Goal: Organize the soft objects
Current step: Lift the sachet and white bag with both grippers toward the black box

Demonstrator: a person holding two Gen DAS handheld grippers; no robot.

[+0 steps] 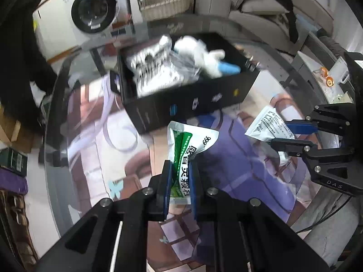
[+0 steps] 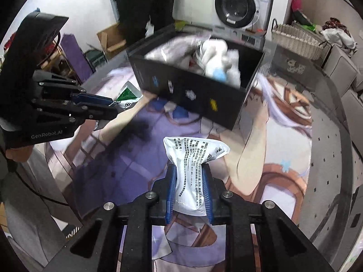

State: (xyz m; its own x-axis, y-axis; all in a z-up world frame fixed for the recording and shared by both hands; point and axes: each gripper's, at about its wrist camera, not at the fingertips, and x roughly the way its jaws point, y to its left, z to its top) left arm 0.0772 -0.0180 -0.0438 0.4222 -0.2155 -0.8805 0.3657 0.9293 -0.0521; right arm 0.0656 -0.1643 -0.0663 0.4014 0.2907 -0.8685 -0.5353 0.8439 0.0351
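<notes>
My left gripper [image 1: 179,167] is shut on a green and white soft pouch [image 1: 188,142], lifted off the printed mat. In the right wrist view that same left gripper [image 2: 114,106] comes in from the left with the green pouch [image 2: 128,97]. My right gripper [image 2: 189,170] is shut on a white pouch [image 2: 192,158] with black print, also off the mat. The left wrist view shows the right gripper [image 1: 280,133] pinching this white pouch [image 1: 266,124] at the right. Ahead stands a black box [image 1: 192,104] [image 2: 181,83] holding a white plush toy [image 1: 199,52] [image 2: 217,52] and silvery packets [image 1: 154,68].
A glass-topped table [image 2: 329,124] carries a printed purple mat [image 1: 238,163]. Behind it are a washing machine [image 1: 93,11] [image 2: 240,2], a wicker basket [image 1: 163,4] [image 2: 295,38], a grey sofa [image 1: 261,15], and cardboard boxes [image 2: 111,38] on the floor.
</notes>
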